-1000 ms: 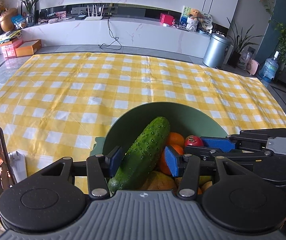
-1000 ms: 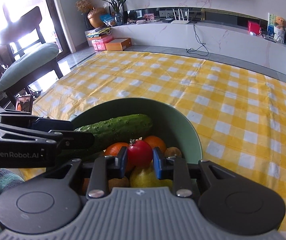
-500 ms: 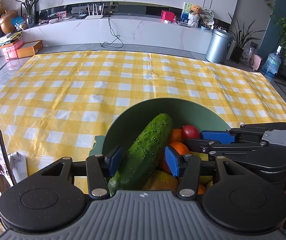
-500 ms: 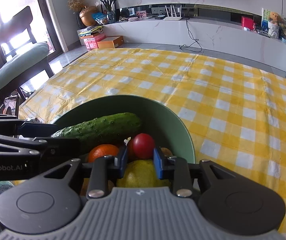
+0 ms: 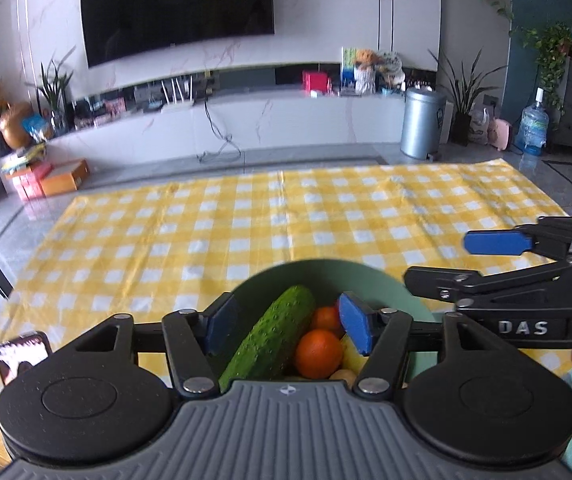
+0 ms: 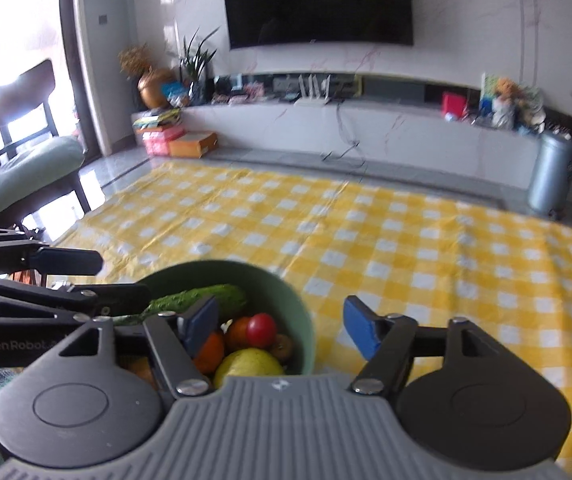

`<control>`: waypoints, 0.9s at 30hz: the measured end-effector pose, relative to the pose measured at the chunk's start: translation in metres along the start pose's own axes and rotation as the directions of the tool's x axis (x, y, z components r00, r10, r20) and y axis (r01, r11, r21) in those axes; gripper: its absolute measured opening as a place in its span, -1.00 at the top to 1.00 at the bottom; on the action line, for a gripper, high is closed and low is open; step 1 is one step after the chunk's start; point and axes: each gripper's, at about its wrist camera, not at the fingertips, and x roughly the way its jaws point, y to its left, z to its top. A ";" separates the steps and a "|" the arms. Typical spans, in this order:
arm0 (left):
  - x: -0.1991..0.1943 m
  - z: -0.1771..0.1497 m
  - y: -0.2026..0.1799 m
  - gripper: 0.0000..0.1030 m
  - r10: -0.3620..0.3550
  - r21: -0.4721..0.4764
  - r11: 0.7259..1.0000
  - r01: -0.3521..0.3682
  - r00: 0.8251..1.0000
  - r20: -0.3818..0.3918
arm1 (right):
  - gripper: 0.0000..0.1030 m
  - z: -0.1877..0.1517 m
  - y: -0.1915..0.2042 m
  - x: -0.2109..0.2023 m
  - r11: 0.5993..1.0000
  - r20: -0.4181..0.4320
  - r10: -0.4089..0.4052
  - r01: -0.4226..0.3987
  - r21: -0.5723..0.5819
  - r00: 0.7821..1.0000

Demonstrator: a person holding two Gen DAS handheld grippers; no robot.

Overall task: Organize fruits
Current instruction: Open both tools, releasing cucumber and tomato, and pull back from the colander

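Both grippers, left (image 5: 287, 328) and right (image 6: 282, 326), gape empty above 1 bowl (image 5: 389, 284): 1 cucumber (image 5: 274, 332), 2 oranges (image 5: 319, 352).

right gripper (image 6: 282, 326): jaws wide, empty | green bowl (image 6: 286, 292): cucumber (image 6: 202, 300), red fruit (image 6: 261, 330)

The cucumber (image 5: 272, 330) has a rough, pimpled green skin with a slight sheen. The oranges (image 5: 319, 353) beside it look finely dimpled and softly glossy, while the small red fruit (image 6: 261, 330) is smooth and shiny. The bowl (image 6: 301, 320) shows a smooth, matt green surface. A yellow-and-white checked cloth (image 5: 246, 236) covers the worktop, creased, with a faint sheen. The left tongs (image 5: 287, 330) are matt black plastic with bright metal rivets, blue rubbery-looking pads (image 5: 355, 330) and a ribbed grey housing. The right tongs (image 6: 282, 326) look the same. Behind, the bin (image 5: 421, 122) is brushed metal and the floor (image 5: 134, 172) glossy tile.
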 end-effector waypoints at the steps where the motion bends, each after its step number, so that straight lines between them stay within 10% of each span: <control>1: -0.005 0.001 -0.004 -0.46 0.010 0.001 1.000 -0.010 1.000 0.023 | -0.41 0.000 -0.002 -0.010 1.000 0.021 -0.016 0.016 -0.001 1.000; 11: -0.053 -0.003 -0.049 -0.92 0.047 0.076 0.995 -0.062 0.981 0.189 | -0.84 -0.017 -0.020 -0.093 0.984 0.180 -0.170 0.177 -0.021 0.969; 27: -0.045 -0.041 -0.068 -0.97 0.004 0.032 0.999 -0.006 0.999 0.046 | -0.91 -0.084 -0.021 -0.140 0.976 0.183 -0.219 0.215 0.044 0.958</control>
